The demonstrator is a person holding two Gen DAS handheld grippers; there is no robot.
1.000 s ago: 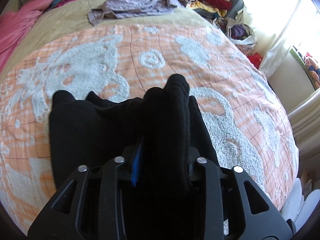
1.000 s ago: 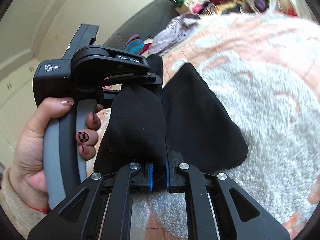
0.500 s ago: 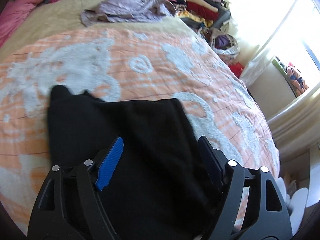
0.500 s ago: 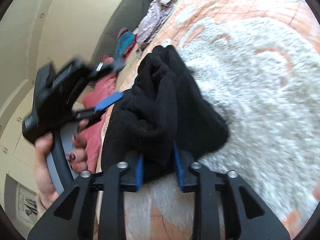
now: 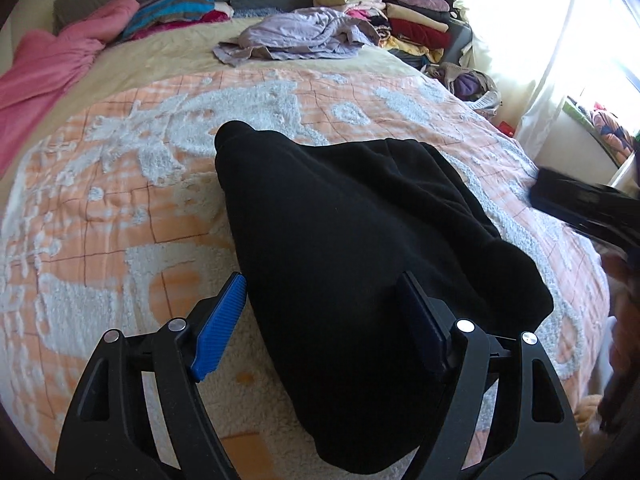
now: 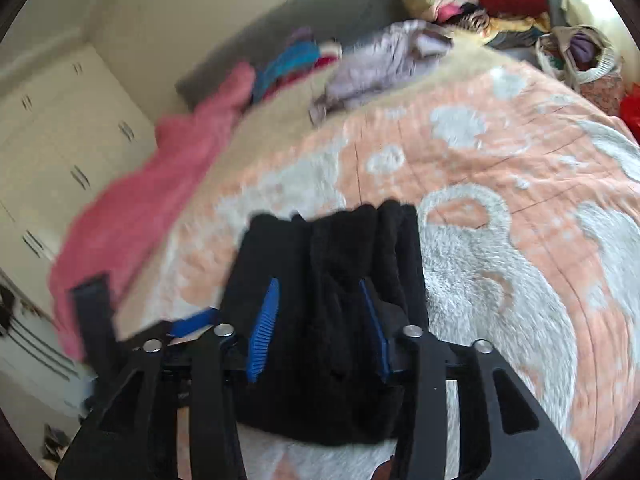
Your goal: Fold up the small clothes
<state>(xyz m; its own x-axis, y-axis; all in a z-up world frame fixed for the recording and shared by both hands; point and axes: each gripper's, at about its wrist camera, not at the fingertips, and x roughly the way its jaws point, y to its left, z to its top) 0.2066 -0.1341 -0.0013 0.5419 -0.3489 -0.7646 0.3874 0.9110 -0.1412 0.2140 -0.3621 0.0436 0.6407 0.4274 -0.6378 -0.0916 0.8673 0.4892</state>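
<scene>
Covering nearly all of both views, the orange-and-white bedspread carries everything else, with a beige sheet showing beyond its far edge. On the far side of the bedspread a pink blanket lies off to the left, a crumpled lilac garment sits on the beige strip, and stacks of folded clothes rise past the bedspread's far right corner. The black garment lies in a folded, bunched heap on the near middle of the bedspread, tapering to a point away from the camera. The left gripper hangs over the garment's near end with its fingers spread wide; the cloth lies between the blue pads without being pinched. The right gripper is likewise parted, its pads either side of the garment's pleated folds; that view is motion-blurred, so contact is unclear. In the left view, the right gripper's dark body shows blurred above the bedspread's right edge.
</scene>
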